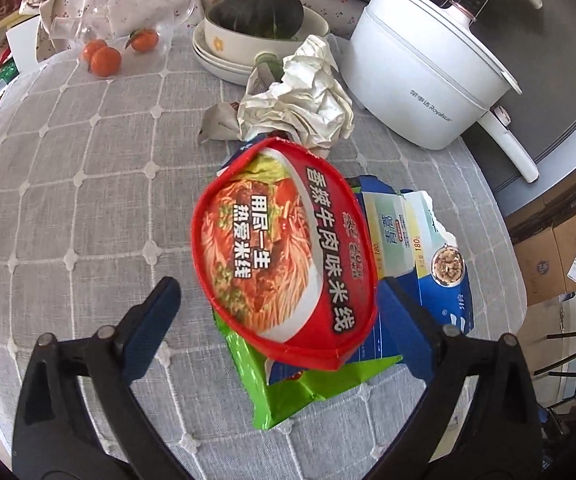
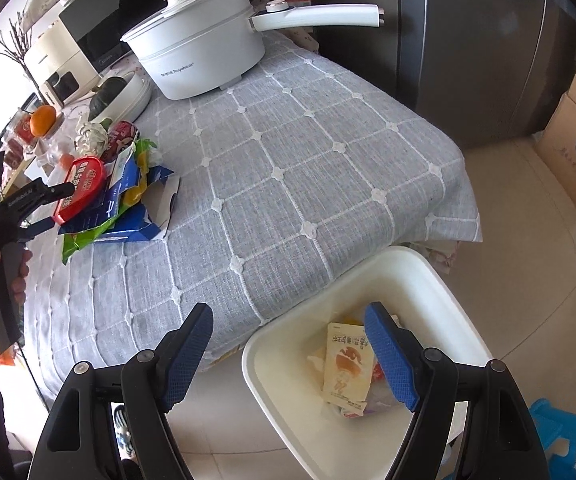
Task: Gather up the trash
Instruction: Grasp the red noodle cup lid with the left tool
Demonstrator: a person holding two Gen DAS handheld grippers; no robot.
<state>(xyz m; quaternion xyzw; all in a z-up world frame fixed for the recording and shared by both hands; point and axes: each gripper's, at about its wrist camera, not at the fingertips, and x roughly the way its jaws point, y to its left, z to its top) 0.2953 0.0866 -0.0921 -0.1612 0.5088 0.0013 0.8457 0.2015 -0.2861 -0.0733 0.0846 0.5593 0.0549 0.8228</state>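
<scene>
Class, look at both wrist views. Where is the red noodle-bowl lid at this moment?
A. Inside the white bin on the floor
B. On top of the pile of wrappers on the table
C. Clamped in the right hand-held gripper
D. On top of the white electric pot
B: the red noodle-bowl lid lies on the green wrapper and blue carton, between the open left hand-held gripper's fingers.

Glossy printed noodle lid [image 1: 284,252], crumpled matt paper [image 1: 303,100], woven cloth tablecloth [image 1: 68,208]
</scene>
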